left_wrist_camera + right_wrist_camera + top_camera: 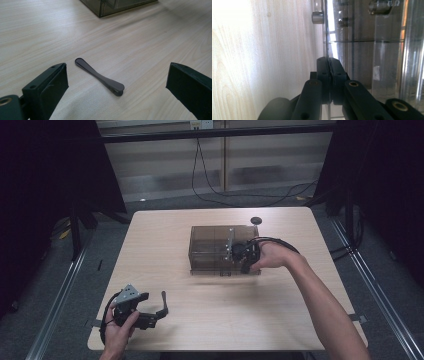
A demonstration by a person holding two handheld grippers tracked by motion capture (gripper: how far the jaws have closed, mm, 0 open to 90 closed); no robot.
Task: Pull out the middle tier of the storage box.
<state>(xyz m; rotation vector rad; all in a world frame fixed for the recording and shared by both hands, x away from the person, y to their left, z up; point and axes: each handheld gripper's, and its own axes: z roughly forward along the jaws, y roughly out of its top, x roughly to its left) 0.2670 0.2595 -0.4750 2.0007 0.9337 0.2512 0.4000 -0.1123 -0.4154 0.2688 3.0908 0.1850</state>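
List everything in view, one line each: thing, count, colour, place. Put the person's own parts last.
table: one, light wood, centre of the high view.
box: one, smoky transparent plastic, middle of the table.
flat paddle-shaped piece: one, dark, on the table between the left gripper's open jaws.
small round object: one, black, far edge of the table behind the box.
cables: a few, black, on the floor beyond the table.
left gripper: one, black, near left of the table.
right gripper: one, black, jaws closed on a thin clear panel of the box.

Box (pixel 117 6) cut off by top edge in left gripper view.
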